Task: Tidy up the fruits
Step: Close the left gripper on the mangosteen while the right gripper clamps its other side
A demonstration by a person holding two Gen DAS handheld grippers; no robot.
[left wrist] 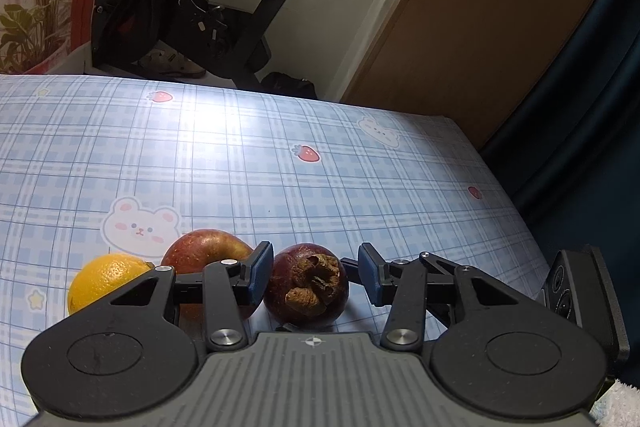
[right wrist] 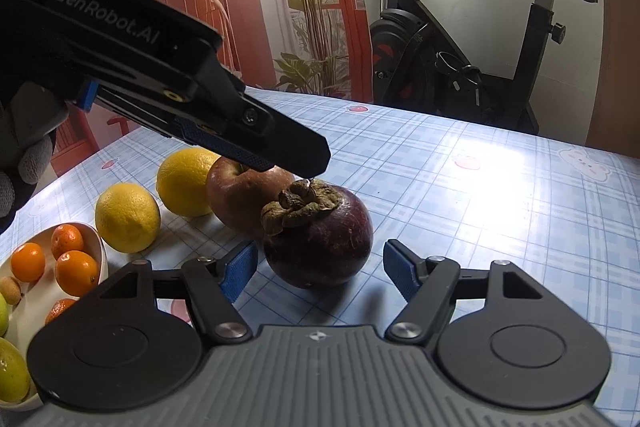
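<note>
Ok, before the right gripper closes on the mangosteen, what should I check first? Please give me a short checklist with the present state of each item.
1. Right gripper open: ok, its pads stand apart.
2. Mangosteen between its fingers: ok, with a gap on each side.
3. Left gripper out of the way: not ok, its tips hang just over the dried calyx, in the lifting path.
4. Apple apart from the mangosteen: cannot tell, it lies very close behind.
5. Room in the bowl: cannot tell, only part shows, already holding small oranges.
</note>
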